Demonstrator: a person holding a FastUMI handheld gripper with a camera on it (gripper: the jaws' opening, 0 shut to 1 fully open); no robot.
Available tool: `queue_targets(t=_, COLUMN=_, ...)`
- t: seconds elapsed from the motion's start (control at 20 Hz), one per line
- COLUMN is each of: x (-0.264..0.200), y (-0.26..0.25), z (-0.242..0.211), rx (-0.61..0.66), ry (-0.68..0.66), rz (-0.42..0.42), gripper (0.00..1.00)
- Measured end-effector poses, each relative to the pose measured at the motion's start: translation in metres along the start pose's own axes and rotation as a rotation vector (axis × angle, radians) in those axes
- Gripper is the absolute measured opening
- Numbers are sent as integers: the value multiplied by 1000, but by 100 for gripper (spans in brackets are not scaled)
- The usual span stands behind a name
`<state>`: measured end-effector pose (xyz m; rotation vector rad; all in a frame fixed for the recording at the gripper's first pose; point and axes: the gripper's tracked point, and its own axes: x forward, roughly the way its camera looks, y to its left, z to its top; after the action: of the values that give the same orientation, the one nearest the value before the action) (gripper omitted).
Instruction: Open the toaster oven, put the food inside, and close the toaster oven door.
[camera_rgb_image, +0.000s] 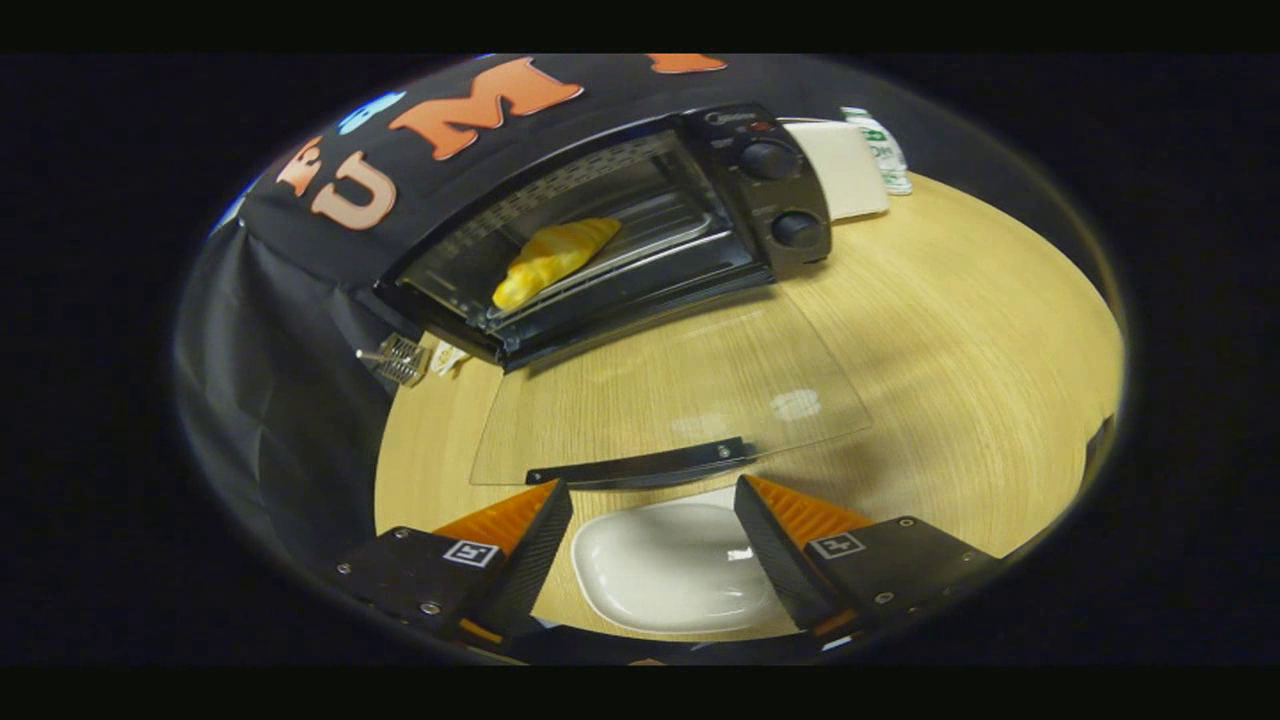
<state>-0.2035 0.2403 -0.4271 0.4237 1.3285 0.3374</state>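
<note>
With the croissant (553, 259) already on the rack inside the toaster oven (620, 230), the gripper (652, 500) hangs spread and empty, the lowered glass door's handle (640, 462) lying crosswise just ahead of its fingertips.

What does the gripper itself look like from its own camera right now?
The gripper has two wedge-shaped fingers with ribbed inner pads. Each sits on a flat black block fixed with small screws and carries a square white tag with a black marker. No cables are visible.
</note>
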Motion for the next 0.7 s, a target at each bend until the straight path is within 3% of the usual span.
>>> queue_targets(t=0.45, x=-1, y=13, z=9, rx=27, ry=35, rz=10, gripper=97)
queue_targets(t=0.7, x=-20, y=36, z=41, rx=-29, ry=-43, rz=54, gripper=97)
